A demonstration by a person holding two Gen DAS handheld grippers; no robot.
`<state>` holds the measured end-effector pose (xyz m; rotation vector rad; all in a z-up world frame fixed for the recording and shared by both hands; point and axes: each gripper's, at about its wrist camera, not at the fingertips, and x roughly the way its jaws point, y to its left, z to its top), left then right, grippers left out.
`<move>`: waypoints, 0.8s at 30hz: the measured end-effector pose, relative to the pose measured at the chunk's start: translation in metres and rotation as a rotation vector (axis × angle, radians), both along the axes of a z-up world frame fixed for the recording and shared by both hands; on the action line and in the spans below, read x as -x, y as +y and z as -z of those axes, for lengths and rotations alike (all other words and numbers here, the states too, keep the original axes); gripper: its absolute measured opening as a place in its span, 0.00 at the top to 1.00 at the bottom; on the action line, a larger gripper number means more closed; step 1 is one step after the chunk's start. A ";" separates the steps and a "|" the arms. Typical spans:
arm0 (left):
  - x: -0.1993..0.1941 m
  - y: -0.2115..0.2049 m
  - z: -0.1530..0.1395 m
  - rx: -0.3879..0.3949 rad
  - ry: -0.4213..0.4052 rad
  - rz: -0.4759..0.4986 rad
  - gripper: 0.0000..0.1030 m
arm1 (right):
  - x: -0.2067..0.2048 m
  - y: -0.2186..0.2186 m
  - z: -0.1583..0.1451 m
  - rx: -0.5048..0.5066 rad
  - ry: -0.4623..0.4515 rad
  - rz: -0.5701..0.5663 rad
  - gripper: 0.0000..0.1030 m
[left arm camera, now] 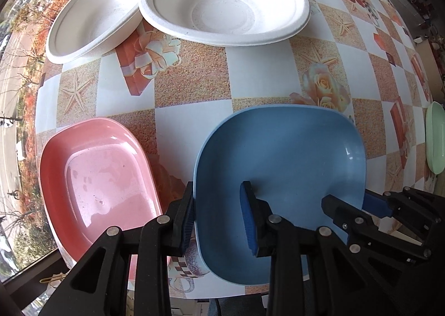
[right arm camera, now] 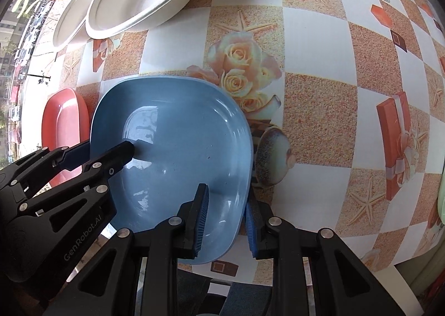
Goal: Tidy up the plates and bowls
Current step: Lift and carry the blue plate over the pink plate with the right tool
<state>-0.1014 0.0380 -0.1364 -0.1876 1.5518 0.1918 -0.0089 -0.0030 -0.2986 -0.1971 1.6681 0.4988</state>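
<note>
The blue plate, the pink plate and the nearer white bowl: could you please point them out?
blue plate (left arm camera: pixel 292 149), left wrist view, inner floor.
pink plate (left arm camera: pixel 105 177), left wrist view, flat centre.
nearer white bowl (left arm camera: pixel 222 12), left wrist view, inner base.

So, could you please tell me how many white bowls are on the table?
2: one white bowl at the far side of the table, and a second beside it on its left, its rim tucked under the first. Others may lie out of view.

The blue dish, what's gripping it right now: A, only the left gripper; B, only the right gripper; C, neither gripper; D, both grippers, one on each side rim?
D: the left gripper straddles one side rim of the blue dish, and the right gripper straddles the opposite rim, pads closed on it.
</note>
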 end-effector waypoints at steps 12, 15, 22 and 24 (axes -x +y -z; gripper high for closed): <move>0.004 -0.005 -0.009 0.025 0.010 -0.011 0.67 | -0.003 0.000 0.009 -0.007 -0.012 0.010 0.73; 0.004 -0.006 -0.013 0.029 0.004 -0.020 0.67 | -0.009 0.006 -0.006 -0.010 -0.010 0.010 0.73; 0.005 -0.004 -0.028 0.018 -0.029 -0.025 0.67 | -0.022 -0.001 -0.040 -0.020 -0.013 0.011 0.73; 0.005 -0.002 -0.032 0.016 -0.035 -0.033 0.67 | -0.024 -0.003 -0.048 -0.026 -0.014 0.010 0.73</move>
